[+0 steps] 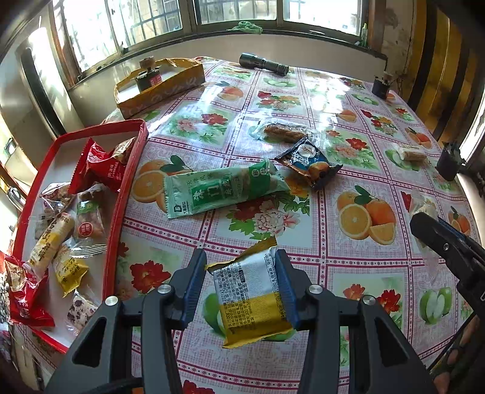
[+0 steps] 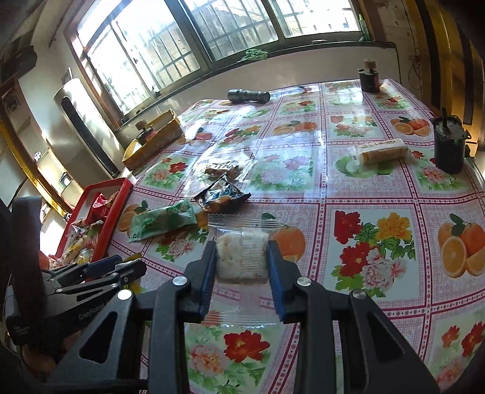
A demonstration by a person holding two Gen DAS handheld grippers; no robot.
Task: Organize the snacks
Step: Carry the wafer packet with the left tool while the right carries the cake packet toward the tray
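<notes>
**Two hand-held grippers, each clamped on a wrapped snack above a fruit-print table**

Setting: a table covered in glossy oilcloth [image 1: 348, 266] printed with oranges, apples and flowers, standing below a barred window [image 1: 236, 12].

Nearest, the left gripper [image 1: 239, 288] pinches a yellow-and-white printed snack packet [image 1: 251, 297] between its blue pads, one pad on each long edge; the packet is lifted off the cloth. The right gripper [image 2: 239, 269] is pressed together on a clear-wrapped pale rice-cake snack [image 2: 241, 257], likewise gripped at both sides, with its film spreading beyond the fingers.

To the left of the left gripper lies a red-rimmed rectangular tray [image 1: 127, 194] holding a heap of red, yellow and clear snack packets [image 1: 69, 230]. Just ahead of the same gripper, on the cloth, rests a long green foil snack pack [image 1: 221, 188]; beyond it and slightly right, a dark blue cake wrapper [image 1: 309, 165], touching a clear-wrapped brown biscuit bar [image 1: 283, 130] behind it.

Ahead and to the right of the right gripper lies a clear-wrapped cylindrical cracker roll [image 2: 382, 154], next to a black pot-shaped object [image 2: 448, 148].

Farthest: a yellow cardboard box lid [image 1: 160, 88] at far left, and a black flashlight [image 1: 263, 63] near the table's back edge.
</notes>
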